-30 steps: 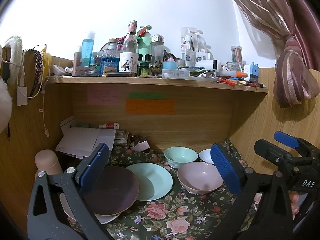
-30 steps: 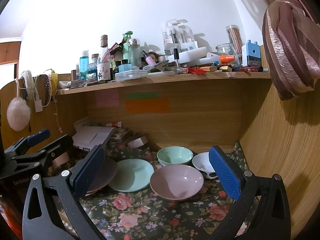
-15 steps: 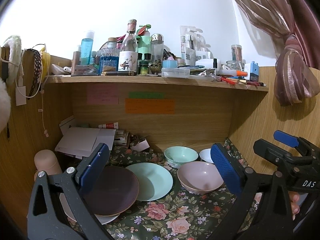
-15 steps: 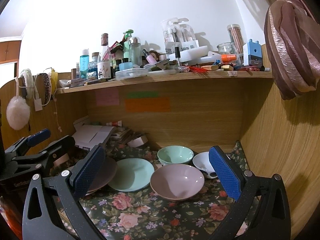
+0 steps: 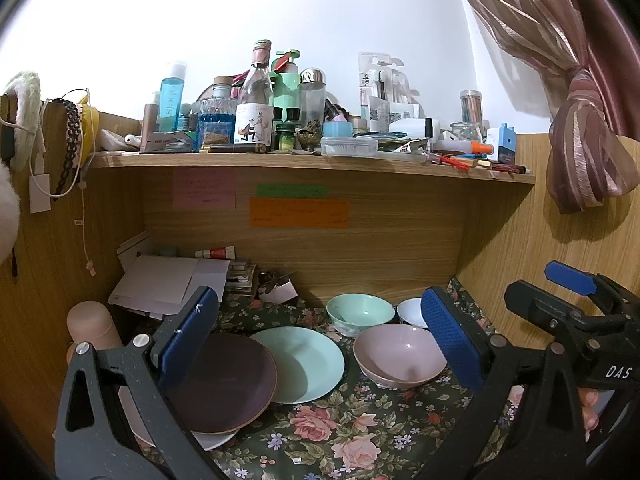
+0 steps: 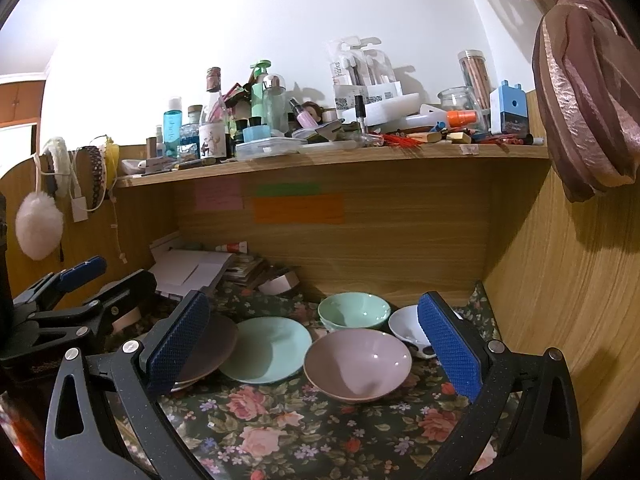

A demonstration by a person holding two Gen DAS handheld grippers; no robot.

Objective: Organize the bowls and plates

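Nothing shifted over last second: left gripper (image 5: 320,344) and right gripper (image 6: 316,348) still hover wide, empty. Round mint plate (image 6: 266,349) mid-cloth, overlapping dark purple plate (image 5: 224,382); pink bowl (image 6: 357,364) right. Sorting not begun.

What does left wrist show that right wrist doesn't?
Only the left wrist view: the pink tumbler at the desk's left edge, the white plate peeking from under the purple plate, and the right tongs seen from the side.

Only the right wrist view: the white pompom whole, and the left tongs from the side.

Both: mint plate, pink bowl, mint bowl, white bowl, floral cloth, cluttered shelf. Both tongs are open and empty.
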